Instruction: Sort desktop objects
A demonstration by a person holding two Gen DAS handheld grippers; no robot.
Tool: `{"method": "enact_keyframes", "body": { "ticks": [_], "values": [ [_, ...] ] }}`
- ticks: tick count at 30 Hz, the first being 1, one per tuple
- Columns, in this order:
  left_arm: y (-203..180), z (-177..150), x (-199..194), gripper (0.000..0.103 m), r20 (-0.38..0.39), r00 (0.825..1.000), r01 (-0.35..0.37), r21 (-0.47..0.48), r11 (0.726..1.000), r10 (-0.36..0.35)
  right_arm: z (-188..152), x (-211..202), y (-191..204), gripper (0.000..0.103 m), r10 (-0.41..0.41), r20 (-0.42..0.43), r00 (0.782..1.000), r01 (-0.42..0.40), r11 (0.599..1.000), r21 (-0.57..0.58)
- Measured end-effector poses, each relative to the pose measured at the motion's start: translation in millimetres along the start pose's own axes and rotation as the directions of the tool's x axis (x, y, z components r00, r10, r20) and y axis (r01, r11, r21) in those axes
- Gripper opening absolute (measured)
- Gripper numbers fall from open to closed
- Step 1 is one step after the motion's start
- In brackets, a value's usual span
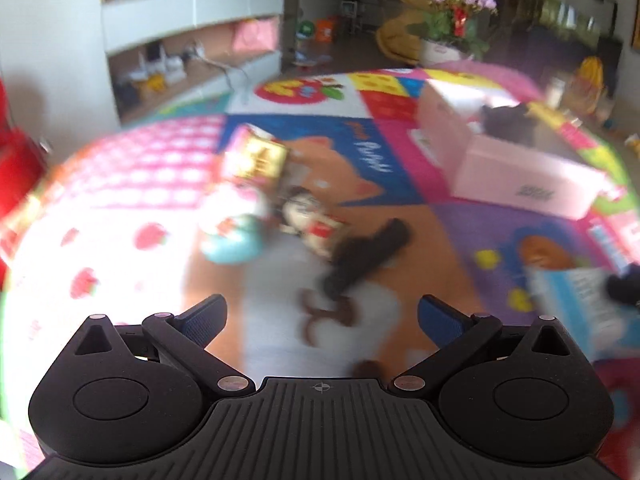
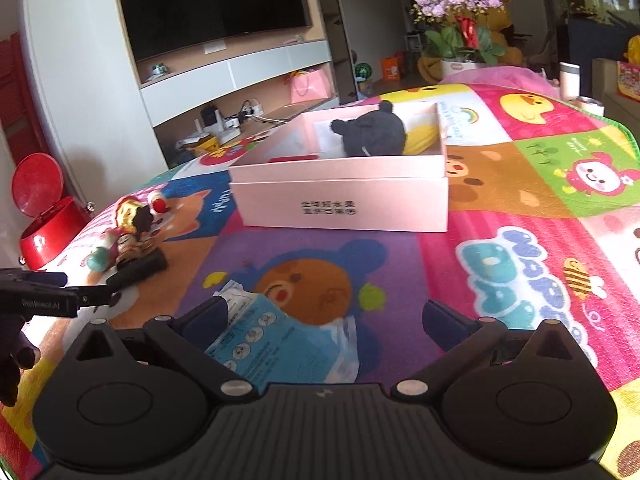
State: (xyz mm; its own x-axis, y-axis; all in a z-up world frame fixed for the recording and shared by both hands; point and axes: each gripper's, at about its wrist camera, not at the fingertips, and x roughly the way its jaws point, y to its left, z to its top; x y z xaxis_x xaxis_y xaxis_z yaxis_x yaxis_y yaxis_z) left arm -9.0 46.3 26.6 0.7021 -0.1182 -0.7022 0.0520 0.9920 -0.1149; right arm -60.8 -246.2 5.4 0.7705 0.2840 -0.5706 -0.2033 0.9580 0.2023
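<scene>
My left gripper [image 1: 322,314] is open and empty above the colourful mat; its view is blurred. Ahead of it lie a black bar [image 1: 366,256], a small figurine [image 1: 310,216], a teal and white toy [image 1: 234,232] and a yellow packet [image 1: 256,156]. My right gripper [image 2: 326,316] is open, with a blue and white sachet [image 2: 280,340] lying between and under its fingers. A pink box [image 2: 340,196] stands ahead, holding a dark plush toy [image 2: 372,130] and a yellow item [image 2: 422,140]. The left gripper shows at the left edge of the right wrist view [image 2: 40,300].
The cartoon play mat [image 2: 520,240] covers the table. A red bin [image 2: 44,216] stands off the left side. A flower pot [image 2: 460,40] is at the far end. A white cup [image 2: 570,80] stands at the far right. A TV and shelves are behind.
</scene>
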Motion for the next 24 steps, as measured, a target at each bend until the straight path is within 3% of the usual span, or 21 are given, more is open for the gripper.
{"method": "enact_keyframes", "body": {
  "ticks": [5, 7, 12, 17, 22, 24],
  "values": [
    [-31, 7, 27, 0.103, -0.042, 0.999, -0.029, -0.024, 0.999, 0.028, 1, -7, 12, 0.103, -0.081, 0.06, 0.995, 0.086, 0.993, -0.086],
    [-38, 12, 37, 0.103, -0.02, 0.999, -0.049, -0.027, 0.998, 0.049, 1, -12, 13, 0.103, -0.103, 0.08, 0.991, 0.112, 0.988, -0.111],
    [-46, 20, 54, 0.103, 0.034, 0.999, -0.003, 0.027, 1.0, 0.002, -9, -22, 8, 0.103, -0.134, 0.098, 0.986, 0.148, 0.978, -0.145],
    [-53, 20, 56, 0.103, 0.057, 0.997, 0.049, 0.06, 0.997, -0.052, -10, -24, 9, 0.103, -0.133, 0.09, 0.987, 0.144, 0.981, -0.127],
    [-55, 25, 60, 0.103, 0.03, 0.998, -0.058, 0.011, 0.998, 0.058, -14, -23, 20, 0.103, -0.087, 0.088, 0.992, 0.1, 0.983, -0.157],
    [-54, 27, 59, 0.103, 0.021, 0.999, -0.049, -0.003, 0.999, 0.049, -16, -24, 26, 0.103, -0.072, 0.09, 0.993, 0.087, 0.98, -0.18]
  ]
}}
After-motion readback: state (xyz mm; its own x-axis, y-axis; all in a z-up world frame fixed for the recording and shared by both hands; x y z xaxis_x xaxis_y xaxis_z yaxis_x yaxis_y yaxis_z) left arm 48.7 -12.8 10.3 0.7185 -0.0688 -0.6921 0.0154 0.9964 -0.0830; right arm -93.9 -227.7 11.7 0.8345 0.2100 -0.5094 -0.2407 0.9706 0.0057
